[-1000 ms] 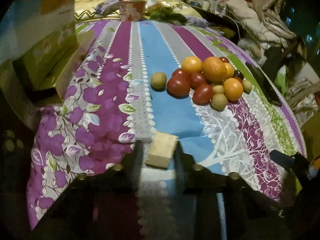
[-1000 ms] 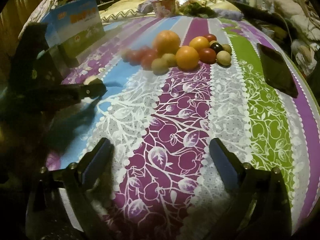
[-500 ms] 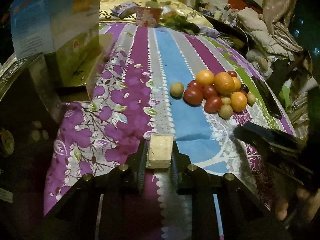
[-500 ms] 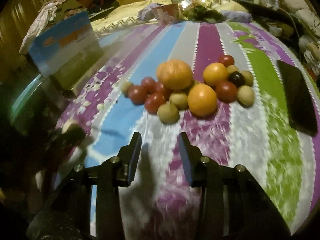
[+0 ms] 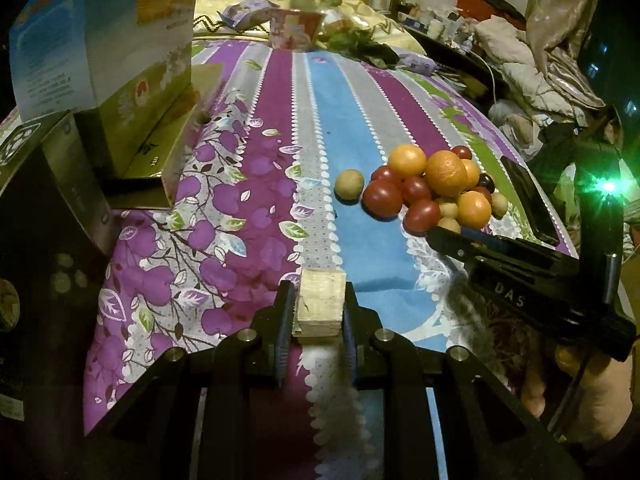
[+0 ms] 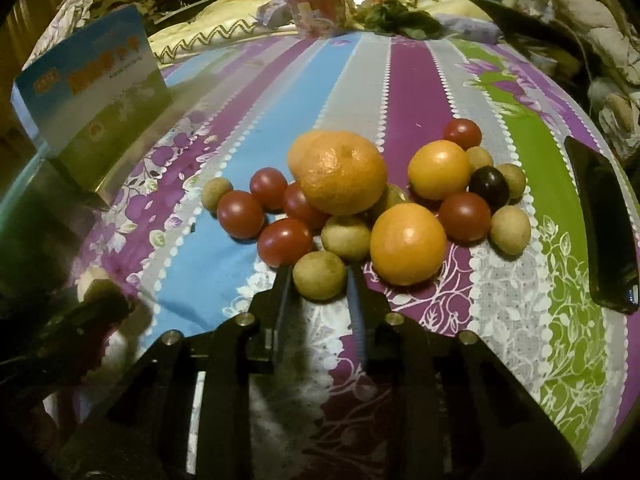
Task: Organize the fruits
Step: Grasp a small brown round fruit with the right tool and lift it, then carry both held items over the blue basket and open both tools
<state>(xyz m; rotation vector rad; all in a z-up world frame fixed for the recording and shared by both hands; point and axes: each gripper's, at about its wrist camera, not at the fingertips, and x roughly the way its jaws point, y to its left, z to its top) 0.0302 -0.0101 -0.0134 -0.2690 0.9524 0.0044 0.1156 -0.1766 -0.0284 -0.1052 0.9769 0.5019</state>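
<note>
While my right gripper (image 6: 318, 280) sits low on the striped bedsheet (image 6: 400, 92), its fingers bracket the nearest tan longan (image 6: 319, 275), nearly touching; no firm clamp visible. Just ahead: fruit pile, with a big mandarin (image 6: 344, 172) on top, cherry tomatoes (image 6: 240, 213) ahead-left, an orange (image 6: 408, 243) ahead-right. Black phone (image 6: 602, 220) far right. My left gripper (image 5: 316, 304) is clenched on a pale wooden block (image 5: 320, 300), fruit well ahead-right of it.
</note>
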